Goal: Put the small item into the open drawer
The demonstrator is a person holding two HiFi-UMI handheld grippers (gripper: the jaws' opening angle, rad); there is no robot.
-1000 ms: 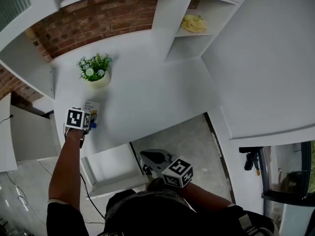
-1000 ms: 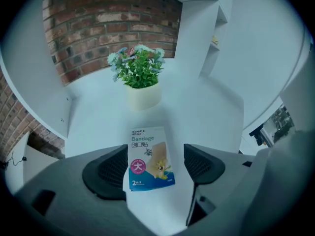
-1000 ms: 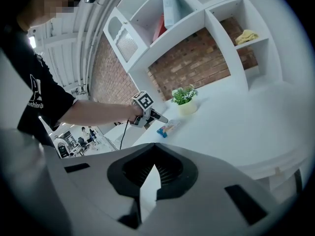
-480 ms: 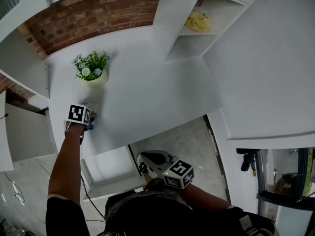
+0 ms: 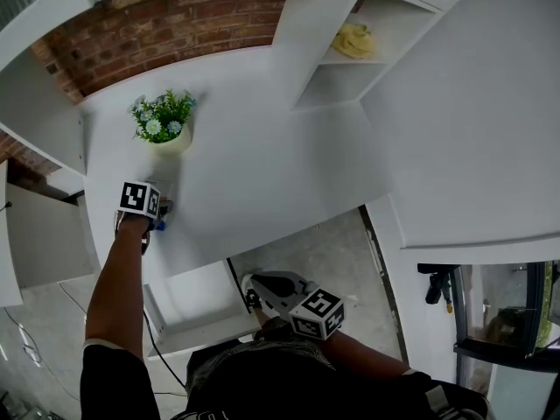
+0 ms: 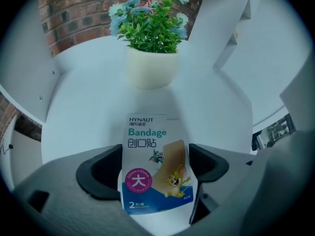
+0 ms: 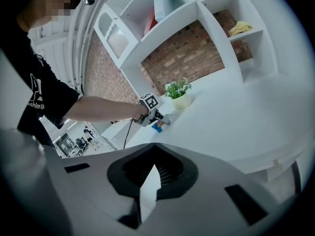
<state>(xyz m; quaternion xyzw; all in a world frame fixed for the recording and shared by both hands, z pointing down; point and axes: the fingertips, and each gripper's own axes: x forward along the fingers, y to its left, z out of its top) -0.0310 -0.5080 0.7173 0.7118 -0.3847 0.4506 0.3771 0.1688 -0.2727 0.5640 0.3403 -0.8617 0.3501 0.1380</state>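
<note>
1. On the white tabletop (image 5: 262, 173), the blue-and-white flat bandage packet (image 6: 147, 146) lies between the jaws of my left gripper (image 6: 156, 167). They have just been opening and stand apart (pads off the packet).
2. Just beyond it stands a cream pot of green leaves and pale flowers (image 6: 147, 65).
3. My right gripper (image 7: 152, 165) hangs below the table edge with its jaws together and empty, near the open white drawer (image 5: 188, 300).

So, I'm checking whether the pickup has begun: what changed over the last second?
The left gripper came down over the bandage pack on the table, its jaws opening on either side of it, not yet gripping. The right gripper, plant and drawer stayed put.
</note>
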